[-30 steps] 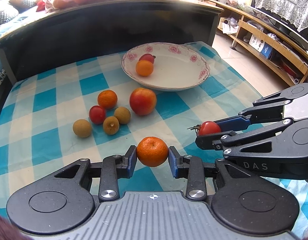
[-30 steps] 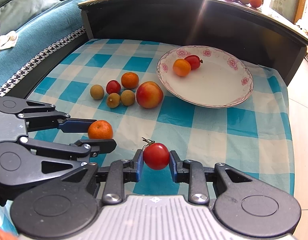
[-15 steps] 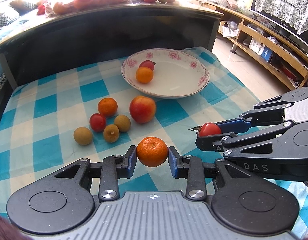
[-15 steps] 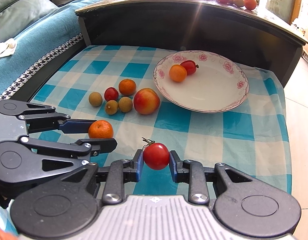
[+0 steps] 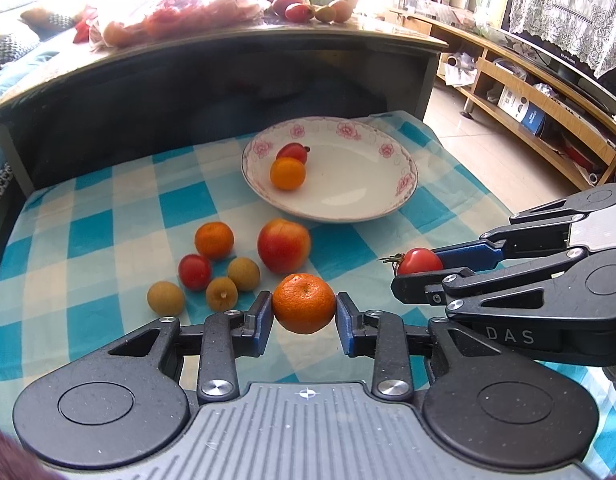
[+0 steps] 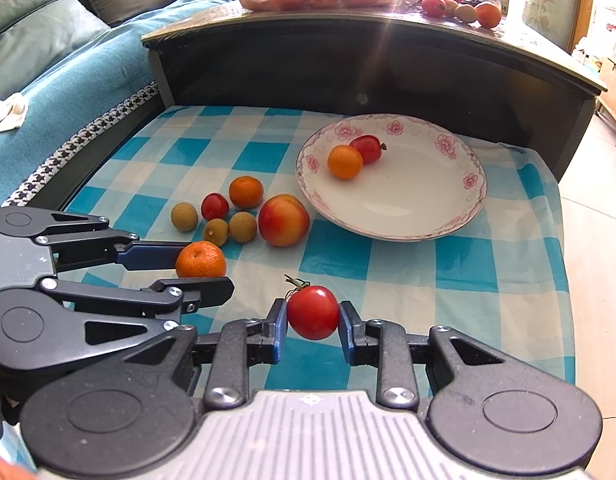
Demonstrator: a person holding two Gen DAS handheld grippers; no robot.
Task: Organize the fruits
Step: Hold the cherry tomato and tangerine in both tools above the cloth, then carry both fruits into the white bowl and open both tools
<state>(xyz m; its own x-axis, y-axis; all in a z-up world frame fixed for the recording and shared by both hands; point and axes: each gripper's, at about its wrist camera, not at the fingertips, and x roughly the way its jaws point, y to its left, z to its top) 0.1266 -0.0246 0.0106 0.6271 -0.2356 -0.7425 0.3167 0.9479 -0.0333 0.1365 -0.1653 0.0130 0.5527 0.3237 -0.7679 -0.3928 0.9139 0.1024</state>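
My left gripper [image 5: 304, 314] is shut on an orange mandarin [image 5: 303, 303], held above the checked cloth; it also shows in the right wrist view [image 6: 200, 261]. My right gripper [image 6: 312, 322] is shut on a red tomato [image 6: 312, 312], also seen in the left wrist view [image 5: 419, 261]. A white flowered plate [image 5: 387, 208] lies farther back and holds a mandarin [image 5: 288, 174] and a red tomato [image 5: 292, 152]. On the cloth left of the plate lie an apple [image 5: 284, 245], a mandarin [image 5: 214, 240], a tomato [image 5: 194, 271] and three brown longans [image 5: 222, 293].
A dark raised table edge [image 5: 212, 80] stands behind the cloth with more fruit and a bag on top [image 5: 308, 10]. A blue sofa [image 6: 68, 80] is at the left. A wooden shelf [image 5: 547, 120] and bare floor lie to the right.
Both grippers, still holding their fruit, have risen and drawn back a little; the plate and loose fruit appear lower and farther in both views.
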